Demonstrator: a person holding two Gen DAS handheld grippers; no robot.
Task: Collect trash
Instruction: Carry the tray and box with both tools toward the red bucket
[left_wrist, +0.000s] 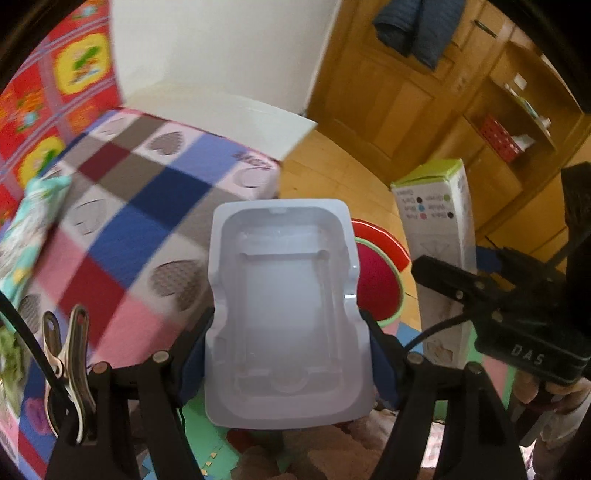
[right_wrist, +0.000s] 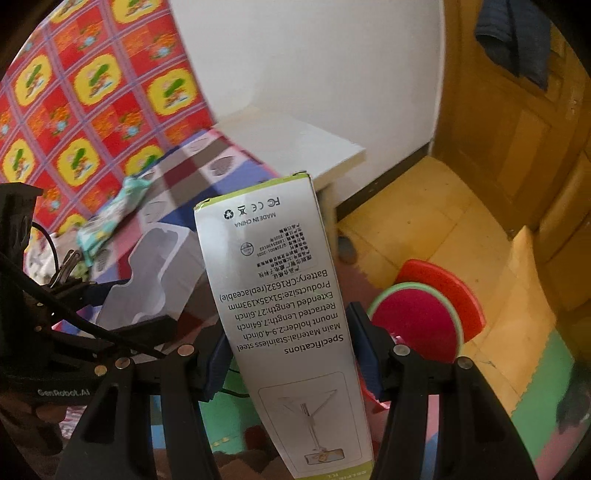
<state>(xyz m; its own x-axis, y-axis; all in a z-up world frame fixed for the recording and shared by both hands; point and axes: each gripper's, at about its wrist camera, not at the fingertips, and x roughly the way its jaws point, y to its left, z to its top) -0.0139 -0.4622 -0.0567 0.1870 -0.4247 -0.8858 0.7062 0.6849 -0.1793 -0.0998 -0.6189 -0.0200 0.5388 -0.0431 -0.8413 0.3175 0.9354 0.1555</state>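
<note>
White moulded plastic packaging tray (left_wrist: 284, 314) is clamped by the left gripper (left_wrist: 288, 332), long axis pointing away over the checked bedcover (left_wrist: 110, 229), while the right gripper (right_wrist: 295, 354) clamps a long grey-and-green cardboard box (right_wrist: 280, 295), whose printed specifications only the right view shows.

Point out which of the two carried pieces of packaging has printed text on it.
The tall white carton with the green edge, clamped in the right gripper. The moulded plastic tray in the left gripper is blank.
</note>
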